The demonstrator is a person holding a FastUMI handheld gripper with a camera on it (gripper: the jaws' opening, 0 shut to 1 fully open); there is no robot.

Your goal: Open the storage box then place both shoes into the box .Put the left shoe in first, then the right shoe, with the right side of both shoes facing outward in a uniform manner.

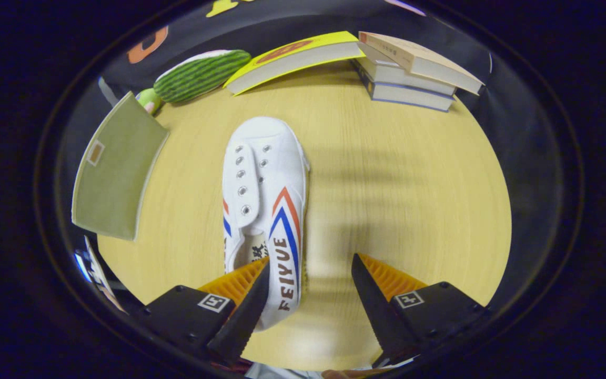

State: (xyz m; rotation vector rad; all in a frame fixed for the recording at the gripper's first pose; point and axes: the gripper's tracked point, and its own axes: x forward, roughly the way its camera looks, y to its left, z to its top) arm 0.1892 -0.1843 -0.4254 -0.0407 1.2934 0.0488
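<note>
A white canvas shoe (263, 200) with red and blue stripes lies on the wooden table (397, 210), toe pointing away from me. Its heel end sits by my left finger (245, 295), which reaches over the shoe's opening; the striped side wall lies in the gap between the fingers. My gripper (311, 263) is open, with the right finger (374, 289) standing apart over bare table. An olive-green fabric storage box (116, 168) stands to the left of the shoe, its flap side facing me.
At the far edge of the table lie a watermelon-patterned plush (200, 75), a yellow book (295, 59) and a stack of books (413, 71). Bare table stretches to the right of the shoe.
</note>
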